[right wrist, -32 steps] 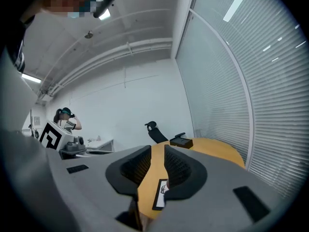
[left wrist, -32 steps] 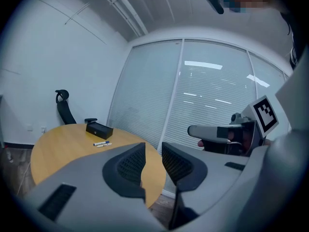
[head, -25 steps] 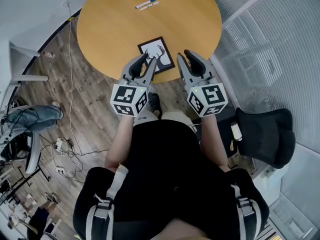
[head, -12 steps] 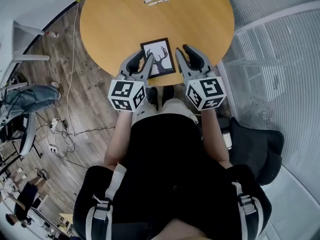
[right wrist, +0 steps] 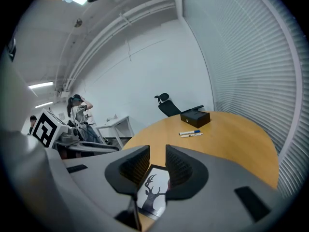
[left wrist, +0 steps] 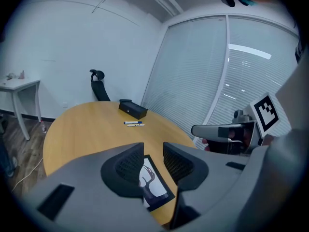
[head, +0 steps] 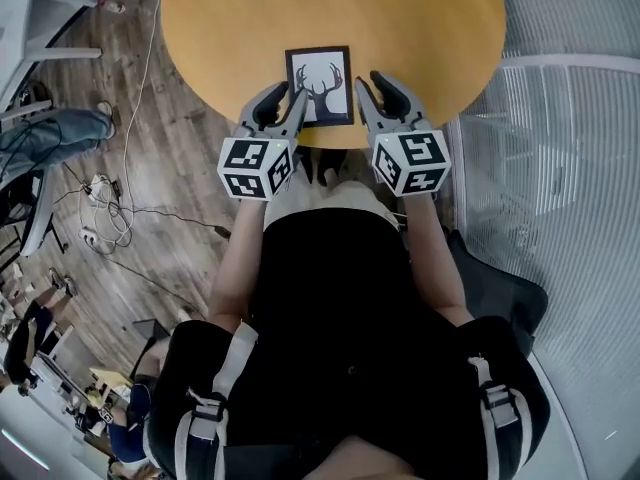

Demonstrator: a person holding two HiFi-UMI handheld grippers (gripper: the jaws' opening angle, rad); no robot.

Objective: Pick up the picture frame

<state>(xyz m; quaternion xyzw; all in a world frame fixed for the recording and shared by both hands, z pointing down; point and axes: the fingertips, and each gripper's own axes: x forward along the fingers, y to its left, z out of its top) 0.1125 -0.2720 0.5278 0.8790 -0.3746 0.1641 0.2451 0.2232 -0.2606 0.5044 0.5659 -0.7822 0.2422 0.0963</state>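
Left gripper (head: 286, 104) first: I have it just left of the picture frame (head: 320, 86), by the frame's near-left corner. Its fingers are opening with nothing between them. The left gripper view shows only the frame lying beyond the gap. From the head view the tips seem to overlap the frame's left edge, but I can't tell whether they touch it.

Middle: the frame lies flat, deer print up, on the round wooden surface (head: 220, 28), close to my edge of it. It isn't lifted and nothing grips it.

Right gripper (head: 376, 84): it's just right of the frame, at its near-right corner, with the fingers spread a little and empty.

My read is that the approach is about done and both tools bracket the frame. The grasp and the lift are not yet made.
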